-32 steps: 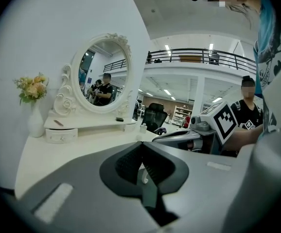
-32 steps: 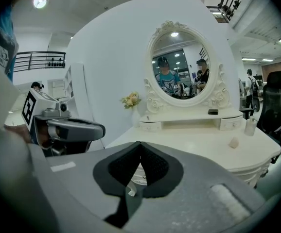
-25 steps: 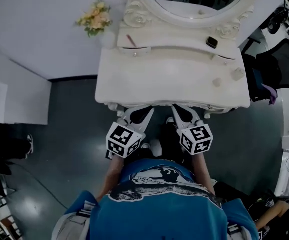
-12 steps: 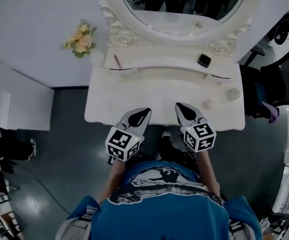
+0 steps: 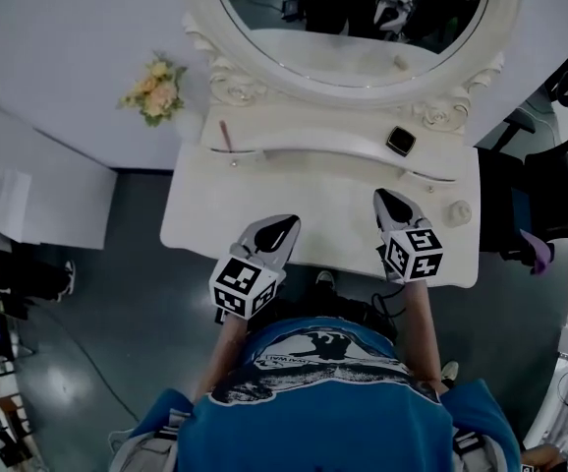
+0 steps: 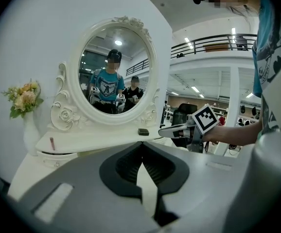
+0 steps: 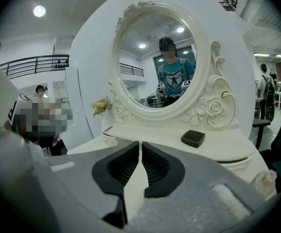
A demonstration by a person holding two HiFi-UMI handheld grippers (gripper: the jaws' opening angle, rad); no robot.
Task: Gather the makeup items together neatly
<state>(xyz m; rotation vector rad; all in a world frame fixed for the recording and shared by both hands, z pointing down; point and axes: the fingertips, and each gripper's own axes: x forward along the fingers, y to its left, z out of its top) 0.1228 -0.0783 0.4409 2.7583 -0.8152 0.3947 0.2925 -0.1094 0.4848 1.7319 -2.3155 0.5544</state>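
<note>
A black compact (image 5: 399, 142) (image 7: 193, 138) lies on the raised shelf of the white dressing table (image 5: 294, 190), below the mirror's right side. On the shelf's left end lies a thin pink stick (image 5: 224, 136) (image 6: 52, 143). A small pale jar (image 5: 458, 211) (image 7: 263, 178) stands near the tabletop's right edge. My left gripper (image 5: 289, 220) (image 6: 141, 147) hovers over the table's front edge, shut and empty. My right gripper (image 5: 382, 196) (image 7: 140, 144) is over the front right of the tabletop, left of the jar and pointing toward the compact, shut with nothing between its jaws.
An oval mirror (image 5: 353, 18) in a carved white frame rises behind the shelf. A bunch of flowers (image 5: 152, 90) stands left of the table by the wall. A black chair (image 5: 549, 185) sits to the table's right. The person's body fills the near edge.
Both grippers have come forward from below the table's front edge to over the tabletop. The right one has also shifted right, toward the jar. The table now sits closer in the head view.
</note>
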